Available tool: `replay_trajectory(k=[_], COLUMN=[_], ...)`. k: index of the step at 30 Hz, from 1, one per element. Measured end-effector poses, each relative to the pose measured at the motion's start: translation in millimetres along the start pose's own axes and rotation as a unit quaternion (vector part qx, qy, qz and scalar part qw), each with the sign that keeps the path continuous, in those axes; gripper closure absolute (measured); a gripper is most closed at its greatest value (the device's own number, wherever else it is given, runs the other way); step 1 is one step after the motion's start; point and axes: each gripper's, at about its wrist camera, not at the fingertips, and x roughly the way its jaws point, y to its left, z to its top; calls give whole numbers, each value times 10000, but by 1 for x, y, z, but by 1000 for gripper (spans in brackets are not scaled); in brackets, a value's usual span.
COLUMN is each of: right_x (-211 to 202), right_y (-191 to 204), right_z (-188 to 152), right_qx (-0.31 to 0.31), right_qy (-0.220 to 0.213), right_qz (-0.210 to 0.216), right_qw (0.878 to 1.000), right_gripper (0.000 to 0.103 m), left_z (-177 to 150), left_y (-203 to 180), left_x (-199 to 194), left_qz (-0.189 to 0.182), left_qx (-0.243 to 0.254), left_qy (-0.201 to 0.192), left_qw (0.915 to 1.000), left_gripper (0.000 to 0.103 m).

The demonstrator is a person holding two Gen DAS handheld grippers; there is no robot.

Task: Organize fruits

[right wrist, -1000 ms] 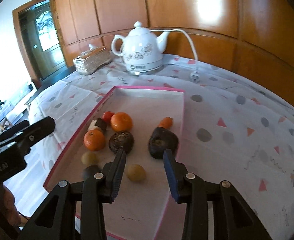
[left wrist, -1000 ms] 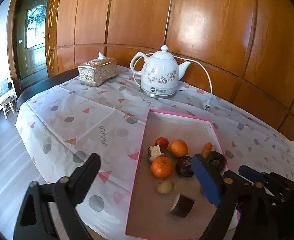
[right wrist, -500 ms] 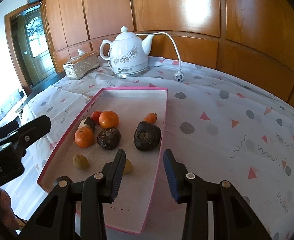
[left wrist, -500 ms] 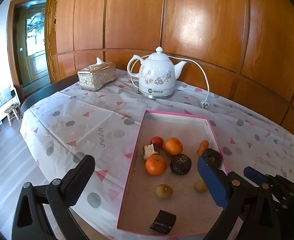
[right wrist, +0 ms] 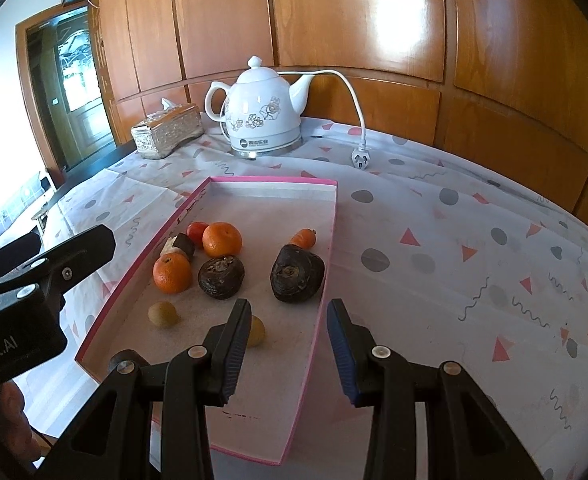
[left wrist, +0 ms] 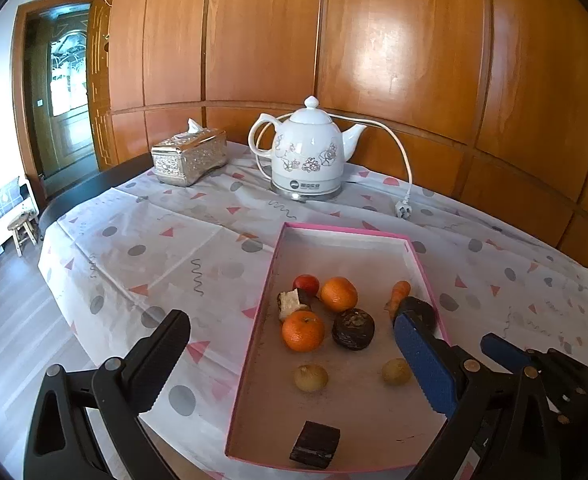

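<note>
Fruits are lying loose in a pink-rimmed tray [right wrist: 329,240] that is sitting on the bench [right wrist: 473,240], low and centre in both wrist views; two oranges [right wrist: 222,239] are resting toward the tray's left side, one behind the other, with a small red fruit [right wrist: 196,230] just behind them and a dark-and-white cut piece [right wrist: 180,245] between; two dark round roots [right wrist: 220,277] are sitting mid-tray, the larger one [right wrist: 297,274] close to the right wall, and a small carrot [right wrist: 303,238] is lying just beyond it; two pale yellow balls [left wrist: 311,377] are resting nearer the camera, and a dark block [left wrist: 315,444] is sitting at the tray's near edge in the left wrist view. The left gripper [left wrist: 294,364] is hovering over the tray's near end with its jaws standing wide and nothing between them; the right gripper [right wrist: 288,344] is hanging over the tray's right wall with its jaws parted narrowly, gripping nothing. A white floral kettle [left wrist: 307,152] is standing at the upper centre of the frame, its cord [left wrist: 405,184] trailing to a plug on the patterned cloth [left wrist: 154,248]; a silver tissue box [left wrist: 190,156] is sitting to the kettle's left; wooden panelling [left wrist: 393,48] is filling the background.
</note>
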Motion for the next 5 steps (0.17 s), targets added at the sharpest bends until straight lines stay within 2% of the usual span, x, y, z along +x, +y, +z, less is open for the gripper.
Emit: replay_trajectory(k=[5], right_x=[1], right_y=[-1], right_z=[-2], right_qx=[-9], right_qy=[31], right_qz=[-8], right_qw=[10000], right_gripper=[63], left_z=[1], left_y=[-1], left_x=[0], left_qz=[10], left_qx=[6], left_qy=[-28], left_qw=[10000], left_gripper=[1])
